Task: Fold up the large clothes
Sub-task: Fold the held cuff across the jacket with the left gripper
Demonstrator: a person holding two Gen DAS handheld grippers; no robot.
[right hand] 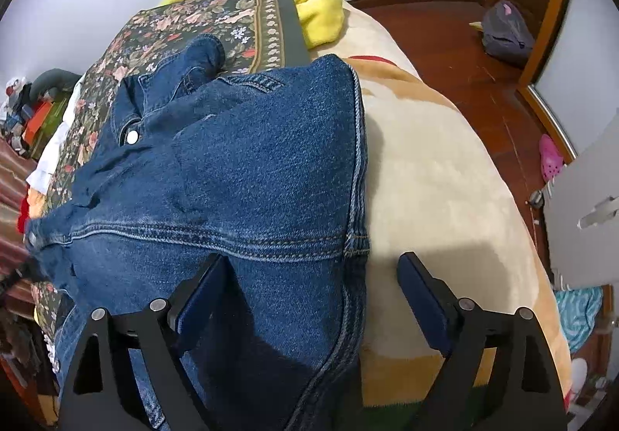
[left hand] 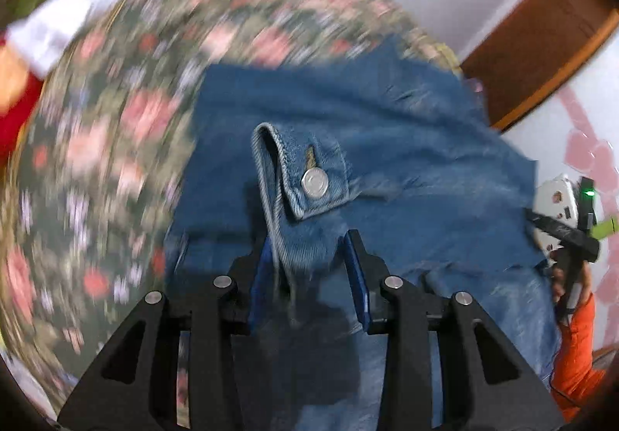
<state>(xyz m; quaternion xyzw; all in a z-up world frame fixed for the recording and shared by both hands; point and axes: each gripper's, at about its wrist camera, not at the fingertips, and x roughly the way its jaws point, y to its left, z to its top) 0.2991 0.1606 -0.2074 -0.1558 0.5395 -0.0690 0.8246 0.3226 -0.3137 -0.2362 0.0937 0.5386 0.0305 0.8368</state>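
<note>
One denim jacket [right hand: 247, 175] is seen, spread over a bed whose top is covered by two textiles: a dark floral spread [right hand: 185, 21] on the left and a cream plush blanket [right hand: 437, 175] on the right. The jacket lies across the line where the two meet, its straight side seam running along the blanket. The denim is mid-blue, coarse in weave, with doubled orange-brown stitching along a horizontal seam.

In the left wrist view, one cuff [left hand: 305, 175] of the jacket is pinched by the left gripper [left hand: 309, 268]; its blue-padded fingers are drawn close on a gathered fold of cloth, and the cuff stands up above them. One round silver snap [left hand: 315, 182] is shown on the cuff tab. The floral spread behind is blurred. At the right edge of that view the right gripper [left hand: 565, 233] is partly visible, white and black in body, with an orange sleeve [left hand: 576, 357] below it.

In the right wrist view, the right gripper [right hand: 313, 288] is held wide apart and nothing is gripped; its left finger is over the denim, its right finger over the blanket. One yellow fleecy cloth [right hand: 321, 13] is bunched at the far end of the bed. A wooden floor [right hand: 464, 55] is seen at the right, with one grey bag [right hand: 505, 32] on it.
</note>
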